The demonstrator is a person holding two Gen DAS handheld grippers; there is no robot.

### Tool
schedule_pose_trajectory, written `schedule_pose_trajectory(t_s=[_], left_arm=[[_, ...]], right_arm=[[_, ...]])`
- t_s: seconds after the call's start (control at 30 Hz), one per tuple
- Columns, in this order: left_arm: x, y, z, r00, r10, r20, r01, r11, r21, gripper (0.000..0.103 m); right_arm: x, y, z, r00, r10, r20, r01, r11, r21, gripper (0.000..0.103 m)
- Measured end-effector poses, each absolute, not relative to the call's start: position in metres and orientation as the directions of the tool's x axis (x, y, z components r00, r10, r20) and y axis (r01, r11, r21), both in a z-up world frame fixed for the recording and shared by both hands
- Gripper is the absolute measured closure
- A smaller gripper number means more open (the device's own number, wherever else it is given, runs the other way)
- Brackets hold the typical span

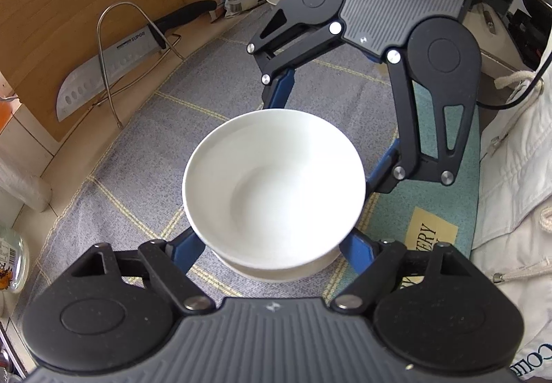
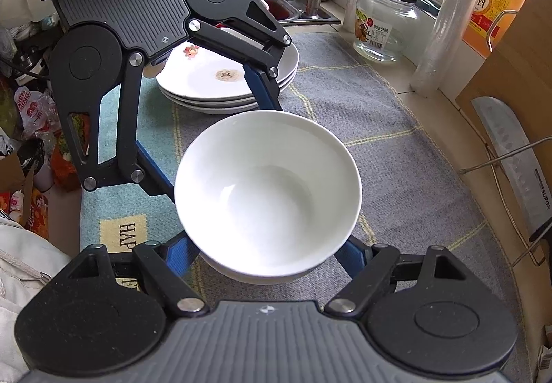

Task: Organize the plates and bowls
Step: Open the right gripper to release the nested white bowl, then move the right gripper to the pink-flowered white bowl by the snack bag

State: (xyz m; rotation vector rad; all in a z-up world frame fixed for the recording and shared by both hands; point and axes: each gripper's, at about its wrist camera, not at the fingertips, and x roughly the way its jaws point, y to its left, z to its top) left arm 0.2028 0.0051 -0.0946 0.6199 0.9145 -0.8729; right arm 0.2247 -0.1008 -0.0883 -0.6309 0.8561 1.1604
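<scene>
**Two grippers around a stack of white bowls on the mat**

A white bowl (image 1: 274,183) sits nested on another white bowl (image 1: 276,269) of which only the lower edge shows, both on a grey checked mat (image 1: 138,148) with yellow lines.

In the left wrist view the left gripper (image 1: 274,245) straddles the near side of the stack, its blue fingers (image 1: 186,250) at the bowl's left and right flanks. Whether the pads press on the wall cannot be told, since the rim hides the contact. The right gripper (image 1: 331,138) stands on the far side, one blue finger at the far rim and one at the right flank; its grip is likewise hidden.

In the right wrist view the same stack lies between the right gripper's (image 2: 267,250) fingers, with the left gripper (image 2: 214,138) opposite.

Beyond the bowls, a stack of white plates (image 2: 227,79) rests on the mat; the top one bears a flower print and a brownish spot. A glass jar (image 2: 384,26) stands farther right. A cleaver (image 1: 110,72) leans in a wire rack (image 1: 114,48) against a wooden cutting board (image 1: 69,20).
</scene>
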Motion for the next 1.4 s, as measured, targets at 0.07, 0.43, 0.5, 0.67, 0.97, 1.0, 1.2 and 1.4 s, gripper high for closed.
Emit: schedule_pose_trajectory(t_s=[0.07, 0.43, 0.5, 0.67, 0.97, 1.0, 1.2, 1.4], left_arm=[[0.205, 0.005, -0.096, 0.316, -0.375, -0.871, 0.851, 0.517, 0.086, 0.019], [0.206, 0.006, -0.103, 0.288, -0.388, -0.875, 0.856, 0.515, 0.054, 0.013], [0.204, 0.005, -0.104, 0.296, -0.382, -0.876, 0.859, 0.508, 0.068, 0.012], [0.201, 0.008, -0.102, 0.324, -0.368, -0.872, 0.847, 0.523, 0.094, 0.01], [0.183, 0.009, -0.085, 0.391, -0.377, -0.839, 0.839, 0.52, 0.157, 0.009], [0.183, 0.008, -0.087, 0.382, -0.381, -0.842, 0.843, 0.517, 0.148, 0.009], [0.183, 0.005, -0.096, 0.384, -0.375, -0.844, 0.845, 0.512, 0.157, 0.007], [0.175, 0.006, -0.085, 0.467, -0.372, -0.802, 0.793, 0.578, 0.194, 0.007]], right_arm=[[0.226, -0.101, -0.088, 0.154, 0.519, -0.841, -0.956, 0.294, 0.007, 0.015], [0.225, -0.099, -0.094, 0.145, 0.517, -0.844, -0.955, 0.297, 0.018, 0.005], [0.225, -0.098, -0.094, 0.144, 0.523, -0.84, -0.956, 0.294, 0.02, 0.003], [0.225, -0.1, -0.09, 0.145, 0.538, -0.831, -0.953, 0.302, 0.029, 0.0], [0.22, -0.109, -0.078, 0.168, 0.577, -0.799, -0.949, 0.314, 0.028, 0.0], [0.219, -0.109, -0.078, 0.17, 0.577, -0.799, -0.948, 0.317, 0.026, 0.0], [0.213, -0.113, -0.077, 0.183, 0.571, -0.8, -0.944, 0.331, 0.02, 0.0], [0.209, -0.126, -0.073, 0.246, 0.575, -0.78, -0.908, 0.418, 0.022, 0.0]])
